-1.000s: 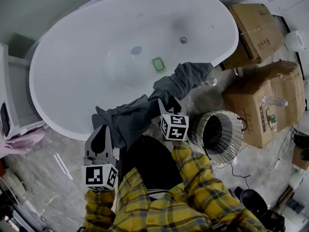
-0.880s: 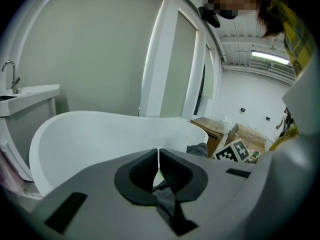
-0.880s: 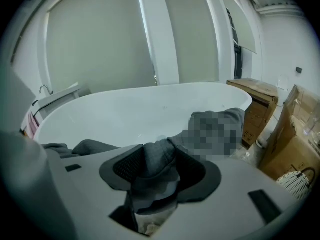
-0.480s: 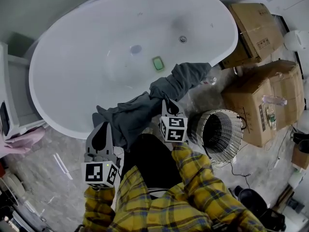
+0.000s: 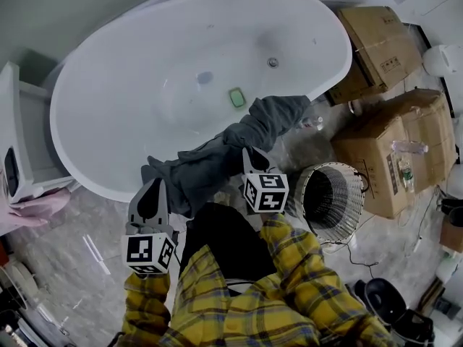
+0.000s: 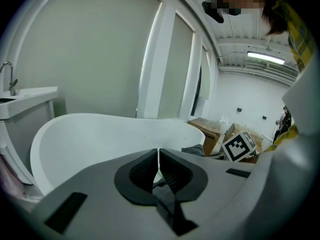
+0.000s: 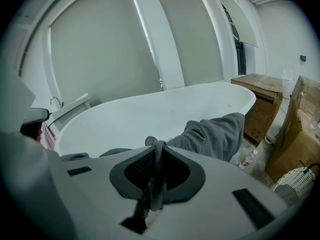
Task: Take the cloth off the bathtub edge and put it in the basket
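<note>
On the near edge of the white bathtub (image 5: 94, 183) the grey cloth (image 5: 217, 161) lies draped, with one end over the rim at the right and the other end reaching left, just beside the tips of the left gripper (image 5: 153, 194), whose jaws are pressed fully together. The right gripper (image 5: 249, 154) has just been closing its jaws, and they now stand narrow and pinch a fold of the cloth near its middle. The wire basket (image 5: 352, 194) is on the floor at the right, apart from the cloth and beside the cardboard boxes (image 5: 391, 157).
</note>
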`<state>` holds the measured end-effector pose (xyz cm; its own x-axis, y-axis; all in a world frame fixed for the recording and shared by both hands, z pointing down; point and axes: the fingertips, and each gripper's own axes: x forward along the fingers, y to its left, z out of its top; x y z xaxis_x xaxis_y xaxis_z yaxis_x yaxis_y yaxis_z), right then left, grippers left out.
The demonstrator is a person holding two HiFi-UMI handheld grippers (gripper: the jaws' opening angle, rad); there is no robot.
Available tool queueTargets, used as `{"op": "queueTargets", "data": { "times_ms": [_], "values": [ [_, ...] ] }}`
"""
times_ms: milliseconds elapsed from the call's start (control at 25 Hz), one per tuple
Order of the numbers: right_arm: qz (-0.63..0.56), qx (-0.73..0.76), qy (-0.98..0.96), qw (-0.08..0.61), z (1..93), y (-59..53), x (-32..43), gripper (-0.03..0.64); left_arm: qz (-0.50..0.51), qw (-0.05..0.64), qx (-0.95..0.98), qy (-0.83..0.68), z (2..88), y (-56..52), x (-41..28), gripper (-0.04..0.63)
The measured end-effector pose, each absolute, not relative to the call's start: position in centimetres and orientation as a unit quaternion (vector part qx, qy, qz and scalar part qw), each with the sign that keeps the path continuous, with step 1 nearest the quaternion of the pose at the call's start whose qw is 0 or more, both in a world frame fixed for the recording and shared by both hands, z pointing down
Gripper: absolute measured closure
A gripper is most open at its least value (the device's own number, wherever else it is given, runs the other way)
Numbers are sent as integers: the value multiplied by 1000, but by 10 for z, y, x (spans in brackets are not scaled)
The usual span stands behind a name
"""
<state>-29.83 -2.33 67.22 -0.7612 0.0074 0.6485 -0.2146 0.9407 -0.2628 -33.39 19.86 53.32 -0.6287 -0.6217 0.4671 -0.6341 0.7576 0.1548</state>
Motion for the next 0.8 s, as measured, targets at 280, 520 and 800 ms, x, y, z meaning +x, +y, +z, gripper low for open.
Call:
{"op": "queueTargets", "data": {
  "times_ms": [280, 520, 800],
  "values": [
    [183, 33, -933, 308, 628, -20, -292, 571, 15, 242, 375, -895, 525, 186, -326, 571],
    [210, 13, -940, 270, 575, -26, -283, 571, 11, 237, 383, -893, 518, 178, -316, 571],
    [226, -13, -948, 221, 506, -38, -270, 571, 5, 216, 395, -893, 499, 166, -302, 571]
  ]
}}
